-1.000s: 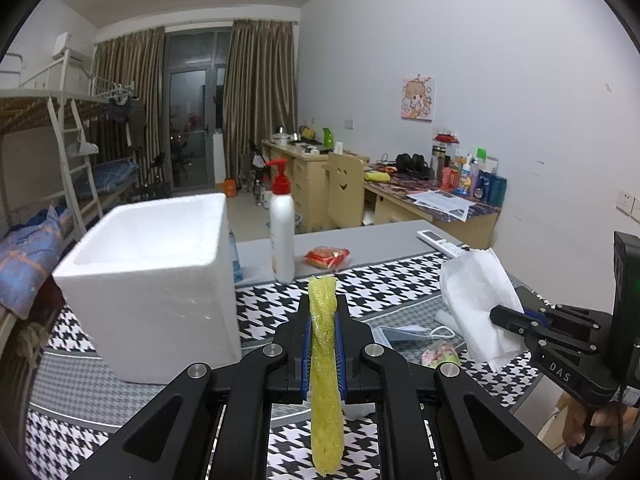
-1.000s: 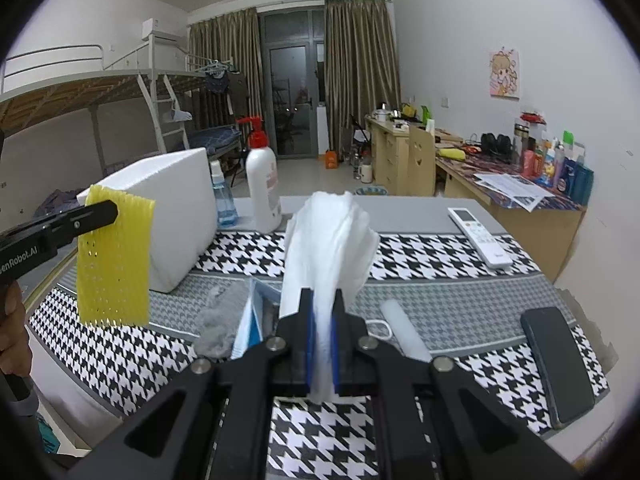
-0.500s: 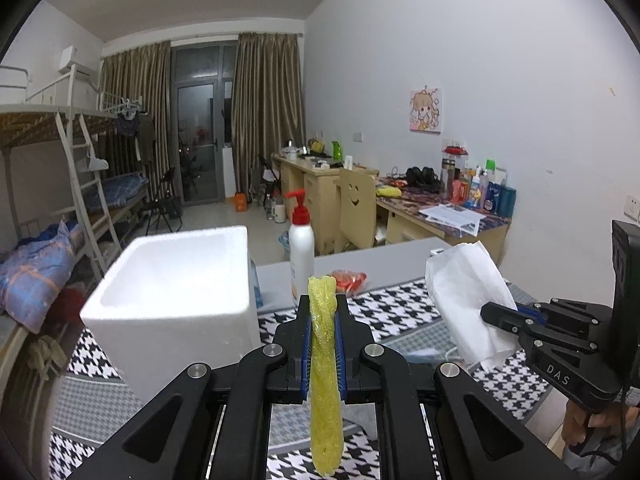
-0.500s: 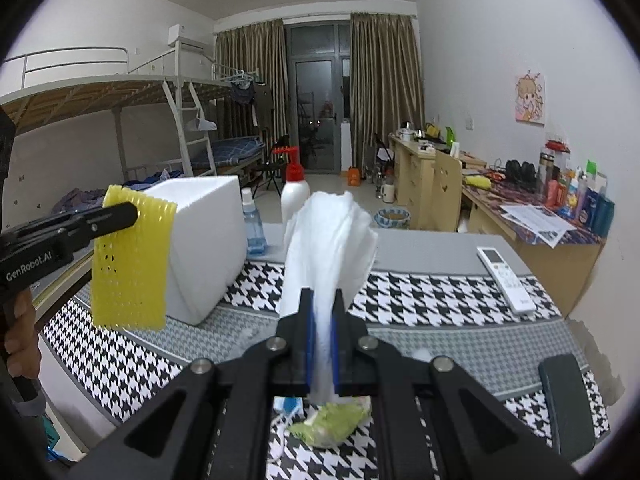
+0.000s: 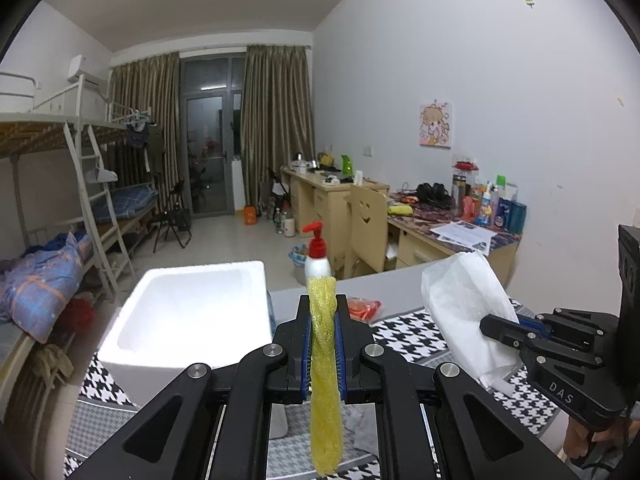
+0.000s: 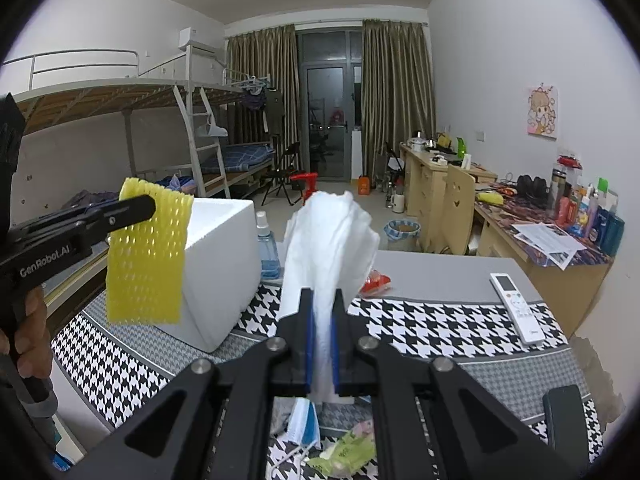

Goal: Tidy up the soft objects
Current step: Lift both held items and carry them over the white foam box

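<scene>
A houndstooth-covered table [image 6: 440, 320] in a dormitory room carries a white foam box [image 5: 192, 316]. A yellow foam net [image 5: 325, 380] is clamped upright in the left gripper [image 5: 323, 344], a white tissue [image 6: 332, 248] likewise in the right gripper [image 6: 322, 344], both above the table.

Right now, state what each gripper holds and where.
Left gripper: yellow foam net, near its top edge. Right gripper: white tissue, at its lower end.

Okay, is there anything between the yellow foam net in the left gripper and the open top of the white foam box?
Nothing visible blocks it. The yellow foam net hangs above the white foam box, whose open top looks empty.
</scene>
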Demonstrator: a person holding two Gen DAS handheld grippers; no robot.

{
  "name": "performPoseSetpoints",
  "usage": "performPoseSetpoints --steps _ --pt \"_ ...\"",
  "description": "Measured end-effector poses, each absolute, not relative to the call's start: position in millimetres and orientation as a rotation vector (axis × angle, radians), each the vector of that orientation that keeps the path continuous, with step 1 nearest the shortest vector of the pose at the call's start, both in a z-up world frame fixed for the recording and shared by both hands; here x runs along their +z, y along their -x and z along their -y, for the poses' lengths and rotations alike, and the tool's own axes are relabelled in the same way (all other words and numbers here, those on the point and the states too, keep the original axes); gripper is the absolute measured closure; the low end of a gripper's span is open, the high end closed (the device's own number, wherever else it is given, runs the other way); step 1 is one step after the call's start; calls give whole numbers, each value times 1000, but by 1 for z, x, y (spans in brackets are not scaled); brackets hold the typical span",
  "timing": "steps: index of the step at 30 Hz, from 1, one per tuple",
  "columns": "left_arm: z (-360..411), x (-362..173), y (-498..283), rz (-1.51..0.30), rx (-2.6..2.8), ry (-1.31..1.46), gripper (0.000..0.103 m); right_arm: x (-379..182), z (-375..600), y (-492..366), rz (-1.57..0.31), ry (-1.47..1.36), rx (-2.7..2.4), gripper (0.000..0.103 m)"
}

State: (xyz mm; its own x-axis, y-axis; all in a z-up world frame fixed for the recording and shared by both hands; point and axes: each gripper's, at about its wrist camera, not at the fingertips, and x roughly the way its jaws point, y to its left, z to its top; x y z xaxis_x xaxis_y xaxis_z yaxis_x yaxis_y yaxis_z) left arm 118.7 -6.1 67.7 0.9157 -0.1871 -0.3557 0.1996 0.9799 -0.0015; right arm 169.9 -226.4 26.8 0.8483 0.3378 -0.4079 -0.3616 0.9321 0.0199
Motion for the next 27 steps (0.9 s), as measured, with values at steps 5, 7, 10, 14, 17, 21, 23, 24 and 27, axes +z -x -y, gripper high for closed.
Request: performPoseSetpoints --steps 5,7,10,14,17,21,23,24,27 --pt "3 77 -127 -353 -189 -34 93 37 218 -174 -406 63 377 94" --pt "1 81 -128 -345 -190 -32 93 40 215 -175 -400 65 383 94" --pt "0 86 -130 -331 -188 -32 93 44 211 -178 -397 68 385 94" --pt "-3 93 -134 -315 -179 -31 93 47 206 -182 -395 73 391 94" --pt "-10 99 -137 -306 -168 -23 93 51 201 -184 -388 80 399 94" --pt "-17 104 -143 -300 -147 -18 93 57 193 -187 -378 84 414 94" --pt "-21 107 -148 -299 -128 -21 93 61 188 -189 -372 89 427 94" --pt "-22 108 -150 -299 -119 -22 93 62 186 -189 -370 93 430 94" --pt "-31 108 -159 -312 -90 -12 93 65 179 -192 -368 103 447 94"
